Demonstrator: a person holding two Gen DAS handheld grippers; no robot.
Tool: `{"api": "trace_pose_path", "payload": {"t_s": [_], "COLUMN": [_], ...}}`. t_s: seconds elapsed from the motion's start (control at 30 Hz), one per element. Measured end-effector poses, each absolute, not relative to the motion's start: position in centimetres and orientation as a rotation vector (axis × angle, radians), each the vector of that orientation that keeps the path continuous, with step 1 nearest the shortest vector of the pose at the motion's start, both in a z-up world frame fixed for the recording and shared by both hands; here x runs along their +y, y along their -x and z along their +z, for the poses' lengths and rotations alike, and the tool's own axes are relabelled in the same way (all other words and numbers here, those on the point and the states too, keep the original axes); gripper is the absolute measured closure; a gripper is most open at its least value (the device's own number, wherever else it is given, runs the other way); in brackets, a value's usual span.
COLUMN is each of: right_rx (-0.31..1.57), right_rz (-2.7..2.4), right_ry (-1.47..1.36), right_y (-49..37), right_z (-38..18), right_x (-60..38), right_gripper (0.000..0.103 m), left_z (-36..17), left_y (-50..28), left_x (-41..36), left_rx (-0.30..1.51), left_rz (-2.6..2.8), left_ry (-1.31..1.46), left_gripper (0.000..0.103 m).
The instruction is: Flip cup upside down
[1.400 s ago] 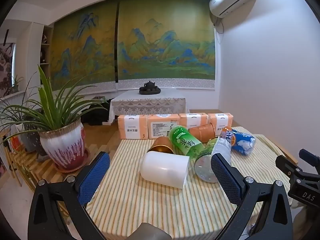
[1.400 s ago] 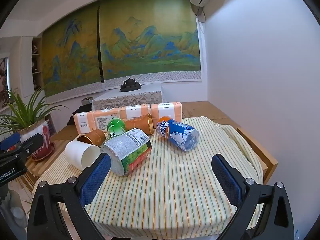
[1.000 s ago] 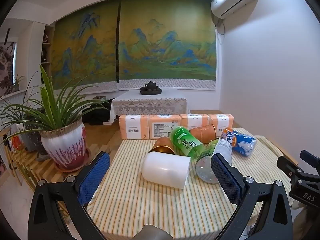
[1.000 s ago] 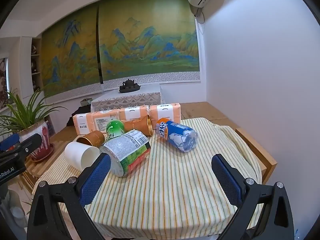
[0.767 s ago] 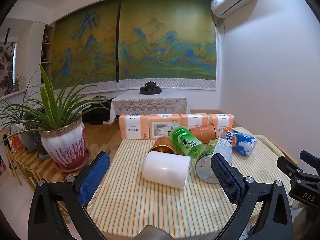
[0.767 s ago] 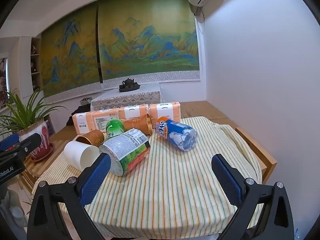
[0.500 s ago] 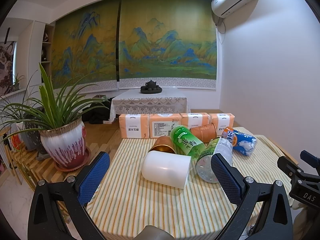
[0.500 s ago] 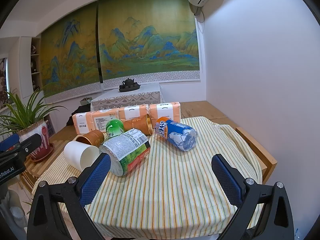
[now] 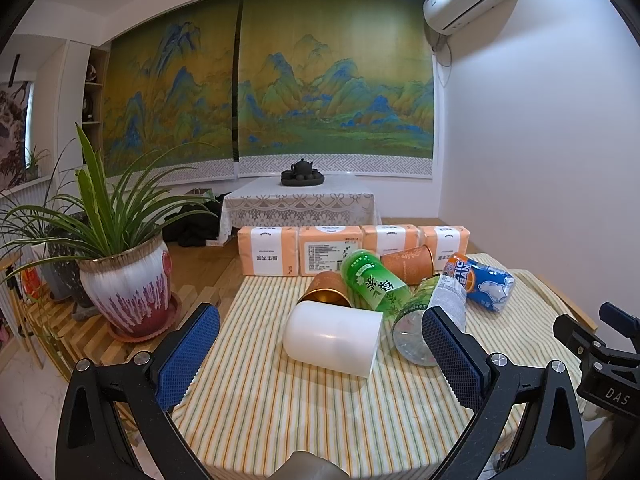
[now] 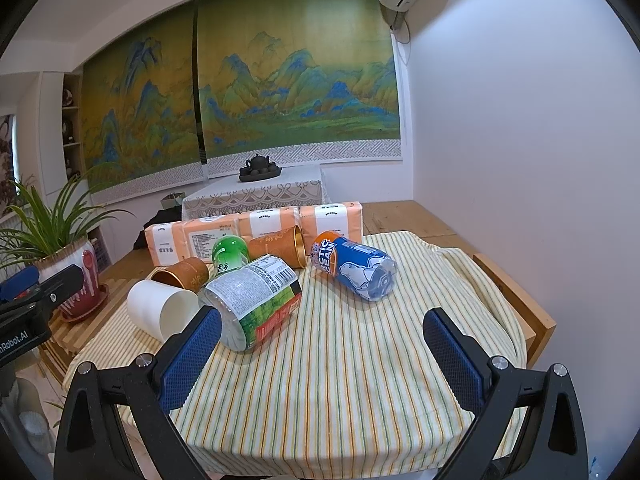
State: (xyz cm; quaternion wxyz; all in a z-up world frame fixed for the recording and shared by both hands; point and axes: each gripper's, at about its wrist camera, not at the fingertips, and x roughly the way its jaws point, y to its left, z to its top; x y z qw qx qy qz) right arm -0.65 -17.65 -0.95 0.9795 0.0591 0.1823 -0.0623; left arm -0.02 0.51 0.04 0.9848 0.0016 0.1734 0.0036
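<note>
White cup (image 9: 332,338) lying on its side mid-frame on striped surface (image 9: 280,408), looks light, thin, crushable, I'd pinch its wall gently, left gripper (image 9: 320,354) and right gripper (image 10: 322,354) both apart, empty

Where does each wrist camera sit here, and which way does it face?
Left wrist: on the left gripper, over the table's near left edge, facing the white cup lying on its side; both its blue-padded fingers show wide apart, the right gripper at the frame's right edge.
Right wrist: on the right gripper, further right, facing the striped tablecloth and the blue bottle; own fingers apart, the left gripper at the left edge.
Shared: cup, bottles, orange packs, landscape wall painting.
</note>
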Motion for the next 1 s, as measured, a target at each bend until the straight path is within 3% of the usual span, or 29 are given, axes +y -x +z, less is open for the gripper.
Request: {"api": "trace_pose_path", "payload": {"t_s": [1.0], "right_rx": [0.427], "right_rz": [-0.094], "right_ry": [-0.086], "right_y": [-3.4], "right_z": [-2.0], "right_x": [-19.3], "right_gripper": [0.003], "left_z": [-2.0], "left_y": [-3.5], "left_x": [-0.3], "left_rx": [0.418], "left_rz": [0.003], "left_ry": [-0.013], "left_gripper": [0.001]}}
